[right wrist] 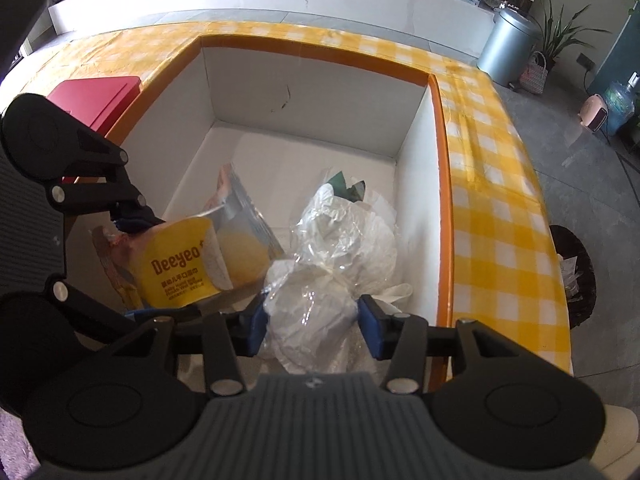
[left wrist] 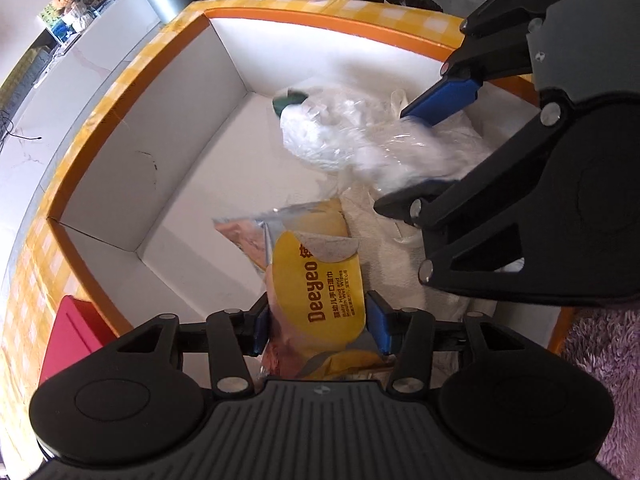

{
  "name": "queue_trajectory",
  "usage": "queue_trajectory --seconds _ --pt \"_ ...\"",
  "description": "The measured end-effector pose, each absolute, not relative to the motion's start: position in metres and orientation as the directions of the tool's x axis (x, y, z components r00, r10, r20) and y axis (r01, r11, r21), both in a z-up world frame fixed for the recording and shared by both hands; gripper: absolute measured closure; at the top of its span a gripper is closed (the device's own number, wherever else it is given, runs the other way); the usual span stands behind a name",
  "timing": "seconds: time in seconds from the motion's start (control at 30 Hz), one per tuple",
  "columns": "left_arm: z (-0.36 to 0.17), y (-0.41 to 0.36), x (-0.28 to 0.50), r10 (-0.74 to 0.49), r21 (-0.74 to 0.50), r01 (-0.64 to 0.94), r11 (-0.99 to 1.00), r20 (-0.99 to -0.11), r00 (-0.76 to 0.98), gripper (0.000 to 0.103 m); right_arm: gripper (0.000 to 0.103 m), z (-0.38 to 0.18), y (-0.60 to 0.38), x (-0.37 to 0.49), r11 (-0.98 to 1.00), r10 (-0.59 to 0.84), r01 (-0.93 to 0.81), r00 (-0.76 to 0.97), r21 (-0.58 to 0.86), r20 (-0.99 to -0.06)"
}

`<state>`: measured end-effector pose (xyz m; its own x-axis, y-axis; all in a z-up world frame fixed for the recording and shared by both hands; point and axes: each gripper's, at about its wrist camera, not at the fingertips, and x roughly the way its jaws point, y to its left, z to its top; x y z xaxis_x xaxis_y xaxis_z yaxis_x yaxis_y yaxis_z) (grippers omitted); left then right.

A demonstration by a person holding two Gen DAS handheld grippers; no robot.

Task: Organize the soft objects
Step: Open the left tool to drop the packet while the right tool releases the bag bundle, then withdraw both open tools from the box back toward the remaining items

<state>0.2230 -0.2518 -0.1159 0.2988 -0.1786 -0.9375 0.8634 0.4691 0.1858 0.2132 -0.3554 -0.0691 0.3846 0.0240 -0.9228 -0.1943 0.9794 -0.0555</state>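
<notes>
A large white box with an orange rim sits on the yellow checked cloth. My left gripper is shut on a yellow Deeyeo wet wipes pack and holds it over the box's inside. My right gripper is shut on a clear plastic bag of white soft stuff, also inside the box. The right gripper shows in the left wrist view on the bag. A white cloth lies on the box floor under both.
A red box stands beside the white box on the cloth. A purple fluffy fabric lies at the right. A grey bin and a dark basket stand on the floor beyond the table.
</notes>
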Motion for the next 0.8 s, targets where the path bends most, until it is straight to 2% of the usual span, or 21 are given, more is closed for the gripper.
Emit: queue_trajectory --seconds 0.07,0.27,0.37,0.47,0.8 --pt "-0.113 -0.25 0.222 -0.177 0.202 0.86 0.469 -0.932 0.316 0.037 0.041 -0.066 -0.354 0.212 0.978 0.016 -0.199 0.385 -0.067 -0.923" --pt "-0.096 -0.245 0.216 -0.197 0.219 0.855 0.47 -0.918 0.343 0.033 0.041 -0.054 -0.351 0.208 0.974 -0.012 -0.203 0.383 -0.097 -0.924" --pt "-0.084 -0.24 0.211 -0.209 0.227 0.849 0.477 -0.909 0.36 0.033 0.037 -0.044 -0.35 0.204 0.974 -0.025 -0.196 0.397 -0.111 -0.917" --pt "-0.071 -0.233 0.206 -0.225 0.236 0.84 0.488 -0.896 0.383 0.033 0.036 -0.031 -0.348 0.198 0.973 -0.042 -0.189 0.418 -0.132 -0.907" --pt "-0.015 -0.192 0.176 -0.304 0.263 0.774 0.576 -0.811 0.501 0.033 0.036 0.018 -0.331 0.169 0.981 -0.083 -0.107 0.522 -0.162 -0.849"
